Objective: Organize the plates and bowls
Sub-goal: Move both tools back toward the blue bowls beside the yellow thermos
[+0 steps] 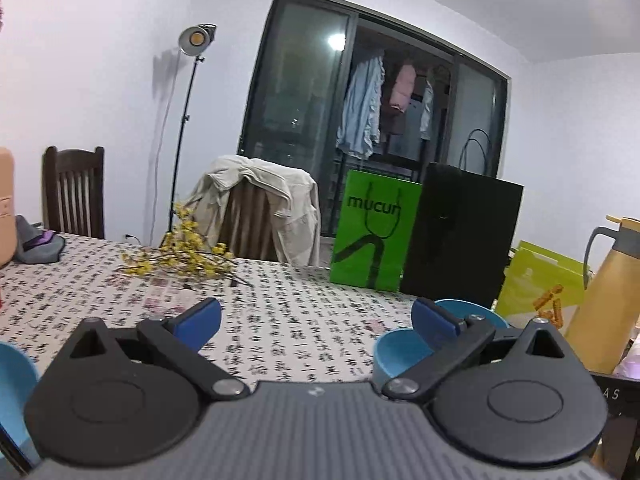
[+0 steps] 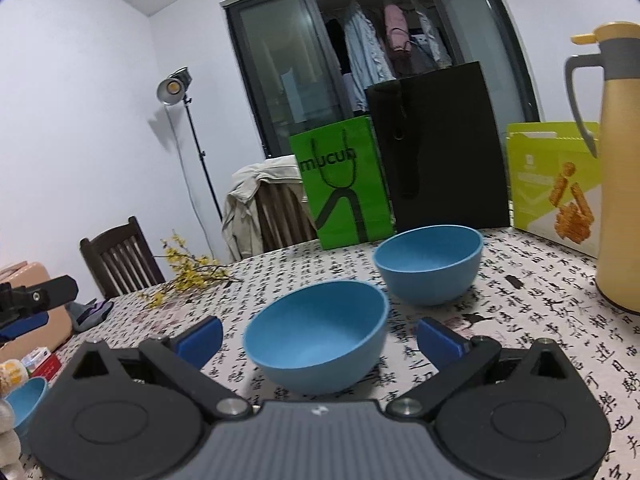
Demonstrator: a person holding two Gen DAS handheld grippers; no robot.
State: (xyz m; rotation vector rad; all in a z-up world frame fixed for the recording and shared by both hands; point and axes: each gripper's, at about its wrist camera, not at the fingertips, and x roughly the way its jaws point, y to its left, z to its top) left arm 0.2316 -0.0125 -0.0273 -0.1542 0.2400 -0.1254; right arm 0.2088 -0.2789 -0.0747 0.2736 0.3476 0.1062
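Observation:
In the right wrist view a blue bowl (image 2: 316,340) sits upright on the patterned tablecloth, between the tips of my right gripper (image 2: 320,338), which is open and not touching it. A second blue bowl (image 2: 430,264) stands behind it to the right. A third blue bowl (image 2: 26,404) shows at the far left edge. In the left wrist view my left gripper (image 1: 318,320) is open and empty over the cloth. Two blue bowls show behind its right finger, one near (image 1: 398,354) and one farther (image 1: 466,308). Another blue bowl (image 1: 14,392) is at the left edge.
A green paper bag (image 2: 344,188), a black bag (image 2: 440,148) and a yellow-green box (image 2: 554,180) stand at the table's far side. A yellow thermos jug (image 2: 618,168) stands at the right. Yellow flower sprigs (image 1: 184,256) lie on the cloth. Chairs stand behind the table.

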